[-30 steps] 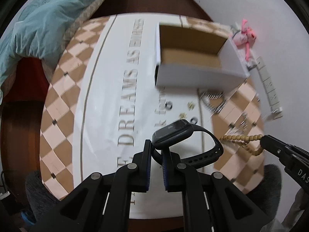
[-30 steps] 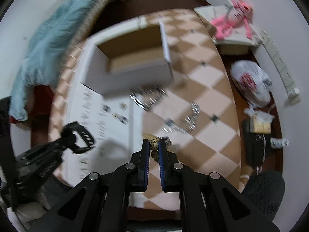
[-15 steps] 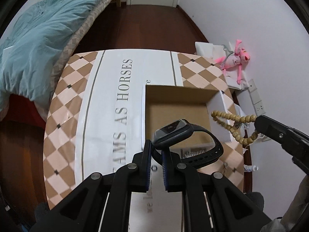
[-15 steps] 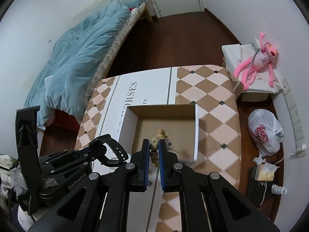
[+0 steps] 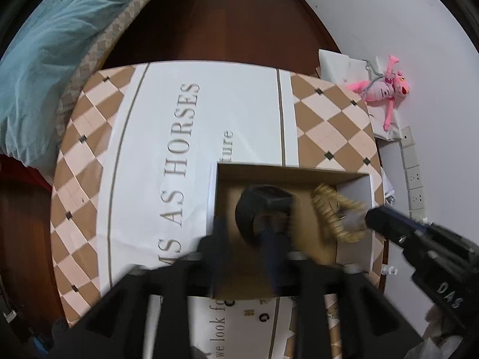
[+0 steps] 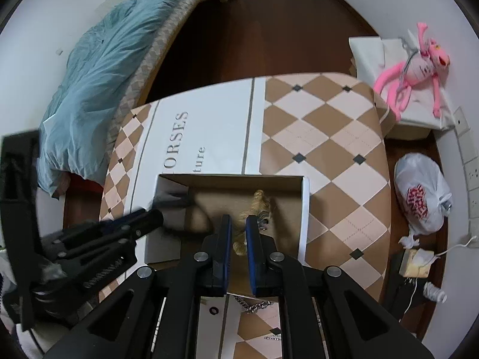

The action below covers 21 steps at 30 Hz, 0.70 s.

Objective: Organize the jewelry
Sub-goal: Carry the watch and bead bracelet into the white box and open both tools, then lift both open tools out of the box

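Note:
An open white cardboard box (image 5: 353,176) (image 6: 304,209) stands on the patterned table. My left gripper (image 5: 242,233) hovers over the box with its jaws spread; a black smartwatch (image 5: 260,206) lies blurred in the box just beyond them. My right gripper (image 6: 238,224) is over the box too, with its jaws a little apart and a tan bead bracelet (image 6: 259,203) (image 5: 335,212) blurred between and beyond them. The right gripper shows in the left wrist view (image 5: 386,218), next to the beads.
A silver chain (image 6: 253,303) and small earrings (image 5: 254,320) lie on the table in front of the box. A bed with a teal duvet (image 5: 60,45) stands on the left. A pink plush toy (image 6: 416,68) and a white plastic bag (image 6: 422,197) are on the right.
Both grippers moved forward over the box and opened. The watch left the left jaws and dropped into the box; the bead bracelet is slipping from the right jaws.

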Each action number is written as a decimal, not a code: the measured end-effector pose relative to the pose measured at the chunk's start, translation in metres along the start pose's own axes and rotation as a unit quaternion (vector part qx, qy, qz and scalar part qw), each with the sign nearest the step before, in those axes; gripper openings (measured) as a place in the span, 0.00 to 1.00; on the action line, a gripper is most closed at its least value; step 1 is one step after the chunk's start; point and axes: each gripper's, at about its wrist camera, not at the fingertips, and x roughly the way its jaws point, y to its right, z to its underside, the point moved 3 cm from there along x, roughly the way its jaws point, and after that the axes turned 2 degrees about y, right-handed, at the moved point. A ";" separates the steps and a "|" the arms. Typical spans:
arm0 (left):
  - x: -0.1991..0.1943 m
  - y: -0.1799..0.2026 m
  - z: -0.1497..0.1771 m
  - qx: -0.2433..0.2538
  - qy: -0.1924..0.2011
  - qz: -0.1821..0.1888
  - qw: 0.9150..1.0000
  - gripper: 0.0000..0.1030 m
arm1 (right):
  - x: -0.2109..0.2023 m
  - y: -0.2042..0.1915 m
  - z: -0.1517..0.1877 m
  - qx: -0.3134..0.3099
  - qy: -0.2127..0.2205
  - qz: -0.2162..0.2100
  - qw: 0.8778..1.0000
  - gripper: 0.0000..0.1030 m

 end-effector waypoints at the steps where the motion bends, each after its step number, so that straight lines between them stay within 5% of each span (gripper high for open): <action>1: -0.003 0.000 -0.002 -0.002 0.007 0.004 1.000 0.75 | 0.000 0.002 0.000 0.002 -0.001 0.000 1.000 0.20; 3: -0.009 0.000 -0.005 -0.004 0.020 0.004 1.000 0.80 | -0.003 0.006 0.001 0.004 0.003 0.002 1.000 0.43; 9: -0.022 -0.008 -0.007 0.002 0.053 -0.033 0.998 0.95 | -0.013 0.012 0.011 -0.005 0.019 0.058 0.998 0.53; 11: -0.024 -0.012 -0.003 0.007 0.069 -0.056 0.996 0.95 | -0.013 0.013 0.018 -0.014 0.026 0.090 0.996 0.77; 13: -0.023 -0.015 0.002 0.011 0.081 -0.070 0.994 0.96 | -0.008 0.013 0.025 -0.019 0.024 0.117 0.993 0.89; 21: -0.012 -0.022 0.026 0.023 0.083 -0.097 0.992 0.96 | 0.009 0.013 0.046 -0.031 0.023 0.168 0.985 0.93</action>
